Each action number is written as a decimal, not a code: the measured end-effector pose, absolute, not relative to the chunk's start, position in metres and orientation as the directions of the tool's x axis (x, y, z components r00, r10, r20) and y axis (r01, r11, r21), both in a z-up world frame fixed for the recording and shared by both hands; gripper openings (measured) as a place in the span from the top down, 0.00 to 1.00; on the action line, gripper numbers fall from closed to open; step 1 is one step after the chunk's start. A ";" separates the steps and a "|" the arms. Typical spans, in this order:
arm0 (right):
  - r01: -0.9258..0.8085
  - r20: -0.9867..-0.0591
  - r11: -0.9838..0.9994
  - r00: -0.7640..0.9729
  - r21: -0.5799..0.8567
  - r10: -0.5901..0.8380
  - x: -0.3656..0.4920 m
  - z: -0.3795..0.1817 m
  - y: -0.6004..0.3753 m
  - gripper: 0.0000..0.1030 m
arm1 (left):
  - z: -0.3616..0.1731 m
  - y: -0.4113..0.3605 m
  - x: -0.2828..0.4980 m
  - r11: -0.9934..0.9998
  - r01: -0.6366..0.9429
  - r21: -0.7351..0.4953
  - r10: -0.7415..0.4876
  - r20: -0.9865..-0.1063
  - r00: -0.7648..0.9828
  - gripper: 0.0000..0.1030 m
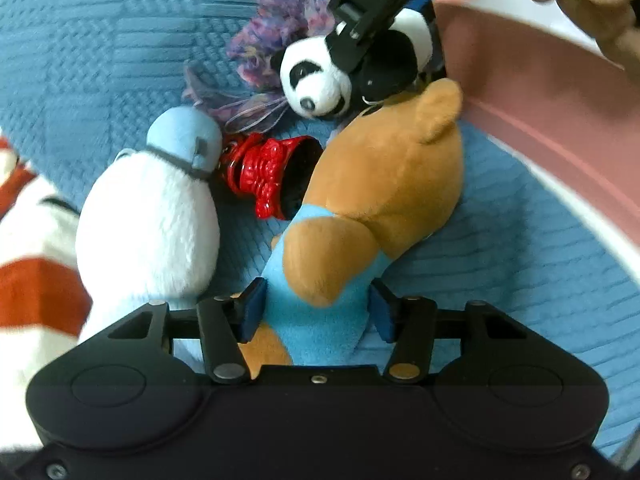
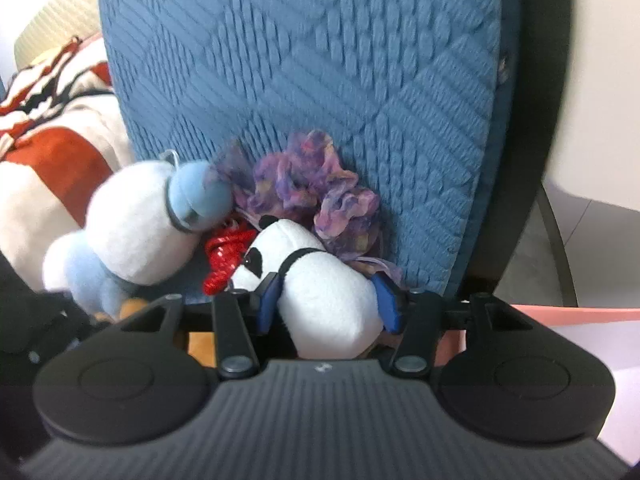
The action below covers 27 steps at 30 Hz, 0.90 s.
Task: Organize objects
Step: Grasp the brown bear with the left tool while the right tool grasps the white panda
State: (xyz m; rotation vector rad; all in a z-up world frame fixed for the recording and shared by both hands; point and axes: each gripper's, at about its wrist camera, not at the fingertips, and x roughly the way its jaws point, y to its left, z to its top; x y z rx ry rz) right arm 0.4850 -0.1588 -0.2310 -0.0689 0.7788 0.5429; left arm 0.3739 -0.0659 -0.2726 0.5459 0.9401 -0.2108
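At the far left lies a white, orange-red and black striped cloth [image 1: 28, 264], bunched up at the edge of a blue textured quilted cushion [image 1: 100, 48]. On the cushion next to it rests a white and pale-blue plush toy with a dark band round its neck [image 1: 156, 216], its blue head pointing away from the camera. Just right of that head sits a shiny red woven plastic basket [image 1: 276, 176], tipped on its side with its dark mouth toward the brown plush teddy bear in a light-blue shirt [image 1: 384, 184]. Behind the basket is a ruffled purple and pink fabric scrunchie [image 1: 276, 28].

The left hand-held gripper [image 1: 318, 312] has its blue pads pressed against both sides of the bear's light-blue body, closed on it, while the bear lies on the cushion. Above the bear's head is a small black-and-white plush panda [image 1: 316, 76], which touches the bear's ear. The right hand-held gripper [image 2: 328, 304] has its jaws closed round the panda's white body, its blue pads [image 2: 268, 300] dented into the plush. At the far right is a pink box with a white inside [image 1: 540, 100], its wall right beside the bear's ear.
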 end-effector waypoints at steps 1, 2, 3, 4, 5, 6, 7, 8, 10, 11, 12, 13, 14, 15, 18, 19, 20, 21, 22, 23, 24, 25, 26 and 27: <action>-0.482 -0.674 0.864 0.590 0.147 0.444 0.482 -0.226 -0.162 0.48 | -0.268 -0.064 0.370 0.864 0.382 0.328 0.055 -0.816 0.575 0.52; -0.474 -0.664 0.867 0.599 0.155 0.447 0.478 -0.221 -0.166 0.48 | -0.264 -0.063 0.366 0.881 0.364 0.303 0.047 -0.821 0.568 0.52; -0.468 -0.652 0.869 0.611 0.160 0.449 0.473 -0.216 -0.169 0.48 | -0.257 -0.063 0.360 0.896 0.343 0.280 0.044 -0.827 0.561 0.53; -0.462 -0.642 0.872 0.622 0.161 0.448 0.469 -0.212 -0.173 0.48 | -0.253 -0.061 0.355 0.913 0.310 0.266 0.058 -0.835 0.546 0.54; -0.456 -0.634 0.875 0.632 0.161 0.446 0.465 -0.207 -0.175 0.48 | -0.250 -0.059 0.351 0.927 0.274 0.257 0.075 -0.840 0.537 0.54; -0.449 -0.625 0.878 0.642 0.163 0.444 0.460 -0.204 -0.178 0.48 | -0.245 -0.055 0.347 0.945 0.231 0.233 0.077 -0.841 0.535 0.55; -0.441 -0.617 0.882 0.652 0.165 0.441 0.456 -0.201 -0.180 0.48 | -0.241 -0.052 0.342 0.957 0.199 0.210 0.074 -0.844 0.532 0.55; -0.433 -0.609 0.886 0.661 0.167 0.438 0.453 -0.198 -0.182 0.48 | -0.236 -0.049 0.338 0.969 0.167 0.183 0.069 -0.847 0.528 0.55; -0.417 -0.597 0.893 0.677 0.169 0.429 0.444 -0.194 -0.183 0.48 | -0.230 -0.041 0.331 0.985 0.106 0.136 0.062 -0.853 0.519 0.56; -0.410 -0.593 0.894 0.680 0.180 0.431 0.438 -0.191 -0.185 0.48 | -0.227 -0.037 0.326 0.992 0.069 0.105 0.055 -0.856 0.513 0.56; -0.408 -0.588 0.893 0.681 0.192 0.437 0.435 -0.192 -0.183 0.48 | -0.223 -0.031 0.320 0.997 0.028 0.071 0.047 -0.859 0.510 0.56; -0.407 -0.584 0.892 0.682 0.197 0.440 0.430 -0.190 -0.184 0.48 | -0.220 -0.027 0.317 0.999 -0.005 0.042 0.039 -0.860 0.508 0.56; -0.405 -0.580 0.893 0.687 0.195 0.438 0.425 -0.188 -0.184 0.48 | -0.216 -0.024 0.309 0.999 -0.036 0.017 0.033 -0.860 0.509 0.56; -0.399 -0.576 0.898 0.696 0.187 0.429 0.419 -0.187 -0.184 0.48 | -0.213 -0.020 0.302 0.998 -0.066 -0.005 0.029 -0.860 0.510 0.56; -0.374 -0.579 0.910 0.708 0.179 0.404 0.400 -0.190 -0.182 0.48 | -0.207 -0.006 0.286 0.982 -0.161 -0.095 0.000 -0.861 0.508 0.57; -0.369 -0.585 0.911 0.704 0.184 0.403 0.392 -0.192 -0.183 0.48 | -0.206 -0.001 0.281 0.972 -0.193 -0.131 -0.015 -0.861 0.509 0.57; -0.366 -0.591 0.912 0.699 0.186 0.401 0.383 -0.195 -0.183 0.48 | -0.204 0.002 0.273 0.964 -0.217 -0.156 -0.024 -0.858 0.513 0.57; -0.363 -0.601 0.914 0.695 0.181 0.395 0.374 -0.198 -0.181 0.48 | -0.205 0.005 0.270 0.959 -0.230 -0.164 -0.022 -0.855 0.518 0.57; -0.361 -0.610 0.917 0.692 0.172 0.387 0.365 -0.201 -0.180 0.48 | -0.204 0.006 0.264 0.958 -0.239 -0.161 -0.014 -0.853 0.522 0.57; -0.361 -0.619 0.918 0.686 0.166 0.382 0.357 -0.204 -0.177 0.48 | -0.203 0.008 0.259 0.954 -0.248 -0.168 -0.013 -0.851 0.526 0.57; -0.365 -0.626 0.916 0.678 0.169 0.385 0.347 -0.207 -0.177 0.48 | -0.203 0.010 0.255 0.949 -0.255 -0.183 -0.022 -0.849 0.528 0.57; -0.366 -0.635 0.914 0.668 0.173 0.387 0.338 -0.210 -0.178 0.48 | -0.204 0.012 0.253 0.945 -0.261 -0.198 -0.032 -0.849 0.527 0.57; -0.363 -0.648 0.915 0.658 0.173 0.384 0.331 -0.214 -0.177 0.48 | -0.207 0.016 0.254 0.941 -0.263 -0.211 -0.043 -0.849 0.527 0.57; -0.362 -0.661 0.917 0.649 0.167 0.377 0.323 -0.218 -0.175 0.48 | -0.208 0.018 0.253 0.940 -0.261 -0.218 -0.051 -0.849 0.526 0.56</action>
